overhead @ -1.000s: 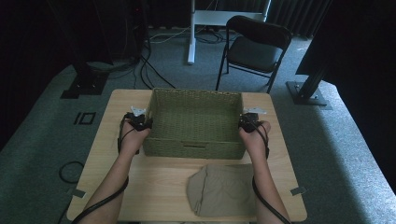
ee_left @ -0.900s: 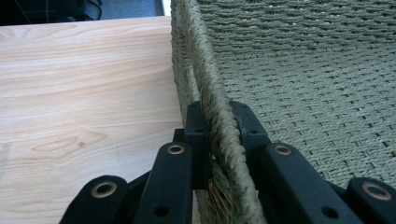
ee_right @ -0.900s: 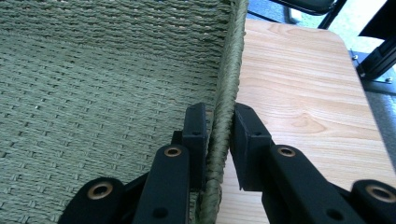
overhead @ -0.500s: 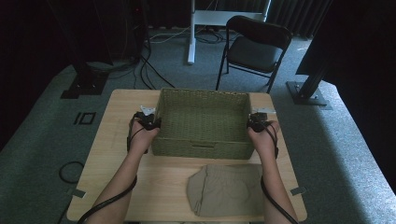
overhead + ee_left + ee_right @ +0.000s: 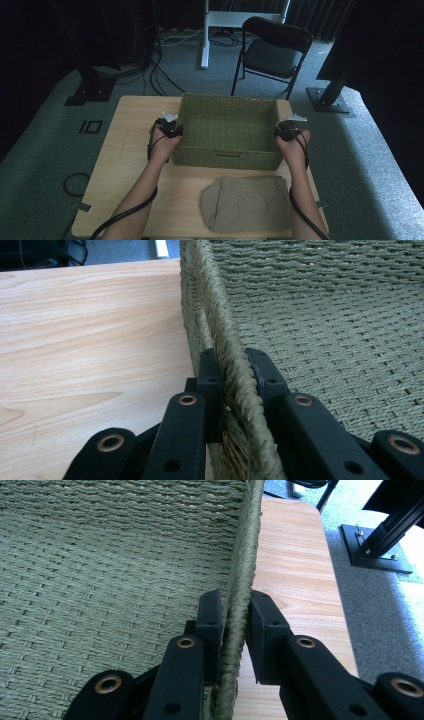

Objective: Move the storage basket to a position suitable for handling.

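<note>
Basket (image 5: 227,131) shifted rightward across table (image 5: 125,150); left gripper (image 5: 171,129) and right gripper (image 5: 284,131) each clamp its side rims.

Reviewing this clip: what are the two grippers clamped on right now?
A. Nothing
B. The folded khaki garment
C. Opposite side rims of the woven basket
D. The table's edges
C: the left gripper and right gripper each pinch the rim of the woven basket.

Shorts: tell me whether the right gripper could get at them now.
Probably not yet: the right gripper is shut on the basket rim. The shorts lie uncovered in front, so once it lets go, the way looks free.
</note>
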`<state>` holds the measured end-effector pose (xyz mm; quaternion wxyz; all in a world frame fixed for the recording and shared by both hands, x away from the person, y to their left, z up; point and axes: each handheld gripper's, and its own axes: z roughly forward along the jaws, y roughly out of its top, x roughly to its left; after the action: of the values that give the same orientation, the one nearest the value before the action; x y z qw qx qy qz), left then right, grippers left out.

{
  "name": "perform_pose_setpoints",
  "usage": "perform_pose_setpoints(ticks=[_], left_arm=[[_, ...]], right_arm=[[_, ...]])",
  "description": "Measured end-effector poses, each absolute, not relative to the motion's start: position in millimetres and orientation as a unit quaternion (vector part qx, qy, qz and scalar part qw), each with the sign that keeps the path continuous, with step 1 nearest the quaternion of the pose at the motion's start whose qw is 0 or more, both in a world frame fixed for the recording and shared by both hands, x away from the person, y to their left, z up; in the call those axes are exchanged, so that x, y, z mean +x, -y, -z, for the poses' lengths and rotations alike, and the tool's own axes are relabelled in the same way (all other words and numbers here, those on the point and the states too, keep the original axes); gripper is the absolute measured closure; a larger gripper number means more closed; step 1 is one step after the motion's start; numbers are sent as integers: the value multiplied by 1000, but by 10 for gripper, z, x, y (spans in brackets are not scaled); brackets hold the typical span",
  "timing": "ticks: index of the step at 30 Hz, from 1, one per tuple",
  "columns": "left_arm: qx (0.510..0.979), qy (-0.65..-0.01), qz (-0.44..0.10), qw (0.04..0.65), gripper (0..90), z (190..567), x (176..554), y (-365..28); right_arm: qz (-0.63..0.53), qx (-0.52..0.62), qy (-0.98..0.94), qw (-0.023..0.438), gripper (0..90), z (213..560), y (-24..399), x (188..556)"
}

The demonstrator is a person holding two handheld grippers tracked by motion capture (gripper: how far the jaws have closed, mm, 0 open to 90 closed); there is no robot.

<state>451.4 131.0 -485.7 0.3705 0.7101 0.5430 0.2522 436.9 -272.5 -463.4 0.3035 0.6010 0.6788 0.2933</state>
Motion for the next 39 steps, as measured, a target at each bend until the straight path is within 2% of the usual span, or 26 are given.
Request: perform_pose_setpoints(ticks=[20, 39], left_arm=[[710, -547, -246, 369, 794, 4847, 4642, -976], [711, -547, -245, 367, 793, 4841, 4742, -875]], right_arm=[[-279, 616, -672, 301, 788, 4611, 3029, 4532], [-277, 624, -664, 306, 796, 4618, 3120, 4652]])
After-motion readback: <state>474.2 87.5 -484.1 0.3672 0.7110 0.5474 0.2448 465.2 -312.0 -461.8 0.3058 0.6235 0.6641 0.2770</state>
